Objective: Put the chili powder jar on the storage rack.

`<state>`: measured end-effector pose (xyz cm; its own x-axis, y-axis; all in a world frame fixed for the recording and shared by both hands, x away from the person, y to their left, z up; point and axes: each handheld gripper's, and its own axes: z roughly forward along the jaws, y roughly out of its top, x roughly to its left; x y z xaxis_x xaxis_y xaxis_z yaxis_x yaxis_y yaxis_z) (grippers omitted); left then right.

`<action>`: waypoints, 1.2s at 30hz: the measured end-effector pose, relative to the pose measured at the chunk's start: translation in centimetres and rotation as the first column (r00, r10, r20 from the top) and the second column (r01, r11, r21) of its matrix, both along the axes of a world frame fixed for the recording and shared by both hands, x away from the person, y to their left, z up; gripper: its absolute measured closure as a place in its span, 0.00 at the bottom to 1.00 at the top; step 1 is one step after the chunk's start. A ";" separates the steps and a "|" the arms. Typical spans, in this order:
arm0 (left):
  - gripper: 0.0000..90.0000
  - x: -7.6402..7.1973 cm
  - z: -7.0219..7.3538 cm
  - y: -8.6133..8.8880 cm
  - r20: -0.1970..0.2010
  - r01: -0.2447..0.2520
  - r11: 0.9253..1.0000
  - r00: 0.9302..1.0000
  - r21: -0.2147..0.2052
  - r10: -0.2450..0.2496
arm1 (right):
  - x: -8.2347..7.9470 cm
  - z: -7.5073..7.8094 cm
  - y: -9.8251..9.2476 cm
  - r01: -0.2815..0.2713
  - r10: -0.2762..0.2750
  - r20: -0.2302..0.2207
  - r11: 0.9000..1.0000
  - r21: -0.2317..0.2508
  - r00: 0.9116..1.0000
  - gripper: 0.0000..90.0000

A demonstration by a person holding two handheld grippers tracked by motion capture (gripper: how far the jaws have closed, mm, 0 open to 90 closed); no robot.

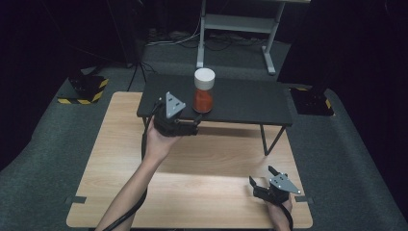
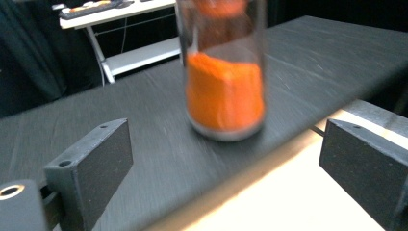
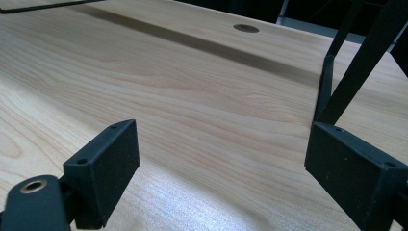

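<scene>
On the black shelf: jar (image 1: 203, 91) – a clear jar with a white lid, partly filled with orange-red powder, stands upright near the shelf's front edge, left of its middle.
Jar up close: in the left gripper view the jar (image 2: 225, 91) is blurred; the powder fills its lower part, and it stands on the dark surface beyond the jaws, between them in line of sight but not touched by either.
Black shelf: black shelf (image 1: 240, 101) is a low dark platform on thin legs, set over the far part of the wooden counter (image 1: 202, 183).
Left gripper: left gripper (image 1: 185, 126) is held by the left hand (image 1: 159, 142) at the shelf's front edge, just beside the jar and a little to its left; a grey three-cornered plate sits on top.
Left jaws: spread wide, holding nothing – the shelf edge and pale counter show between them.
Right gripper: right gripper (image 1: 262, 177) rests low near the counter's front right corner, well apart from the jar.
Right jaws: wide apart and empty in the right gripper view, with bare wood grain between them and a shelf leg (image 3: 353, 62) rising at the right.
Floor: grey carpet surrounds the counter; a white desk frame (image 1: 235, 29) stands beyond the shelf.
</scene>
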<state>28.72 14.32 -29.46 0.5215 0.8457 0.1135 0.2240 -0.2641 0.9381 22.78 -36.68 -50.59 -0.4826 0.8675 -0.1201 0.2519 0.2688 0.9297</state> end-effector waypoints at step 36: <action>0.06 -4.6 -19.0 7.3 -0.298 -0.245 0.961 0.934 -0.126 0.198 | 0.4 0.8 0.9 -0.008 0.004 -0.060 0.998 -0.069 0.998 0.12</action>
